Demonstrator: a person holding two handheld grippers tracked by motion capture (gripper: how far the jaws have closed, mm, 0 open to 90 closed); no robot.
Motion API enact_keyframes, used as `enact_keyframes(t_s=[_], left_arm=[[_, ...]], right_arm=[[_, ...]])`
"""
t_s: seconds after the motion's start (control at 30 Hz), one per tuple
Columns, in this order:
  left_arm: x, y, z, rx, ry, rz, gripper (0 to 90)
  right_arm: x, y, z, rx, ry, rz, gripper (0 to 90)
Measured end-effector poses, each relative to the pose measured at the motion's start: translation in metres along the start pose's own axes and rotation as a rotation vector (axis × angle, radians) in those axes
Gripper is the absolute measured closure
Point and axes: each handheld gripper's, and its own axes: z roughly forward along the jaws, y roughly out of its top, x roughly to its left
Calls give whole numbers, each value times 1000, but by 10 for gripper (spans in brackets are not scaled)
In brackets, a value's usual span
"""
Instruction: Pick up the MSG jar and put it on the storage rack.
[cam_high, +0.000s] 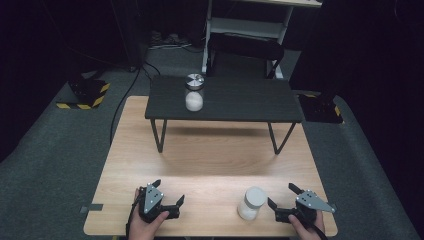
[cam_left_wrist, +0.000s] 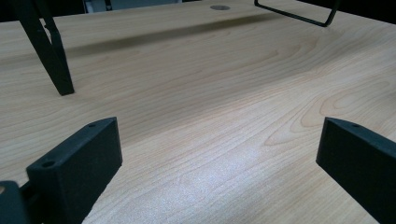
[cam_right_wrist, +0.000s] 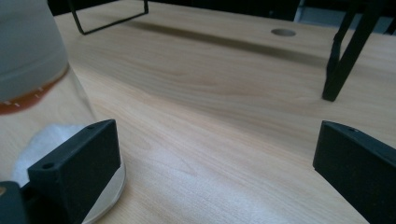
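Observation:
A glass jar with a white lid stands near the front edge of the wooden table, with white powder in its bottom. My right gripper rests open just right of it, apart from it. In the right gripper view the white-lidded jar rises beside the left jaw, outside the open right gripper. My left gripper lies open at the front left with nothing between its jaws; the left gripper faces bare wood. A second jar with a metal lid stands on the black shelf.
The black shelf stands on thin wire legs across the far half of the table. One shelf leg is ahead of the left gripper, another shelf leg ahead of the right. A round cable hole sits in the tabletop.

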Motion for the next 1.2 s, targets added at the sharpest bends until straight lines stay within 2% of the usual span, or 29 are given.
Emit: enact_keyframes(t_s=[0.2, 0.4, 0.7, 0.97, 1.2], left_arm=[[0, 0, 0, 1, 0, 2, 6], [0, 0, 0, 1, -1, 1, 6], [0, 0, 0, -2, -3, 4, 6], [1, -1, -1, -3, -4, 2, 6], [1, -1, -1, -5, -5, 2, 6]], right_arm=[[-1, 1, -14, -35, 5, 7, 0], [2, 4, -22, -72, 44, 18, 0], [22, 4, -32, -101, 94, 17, 0], [40, 6, -25, -113, 116, 9, 1], [55, 6, -13, -119, 115, 17, 4]])
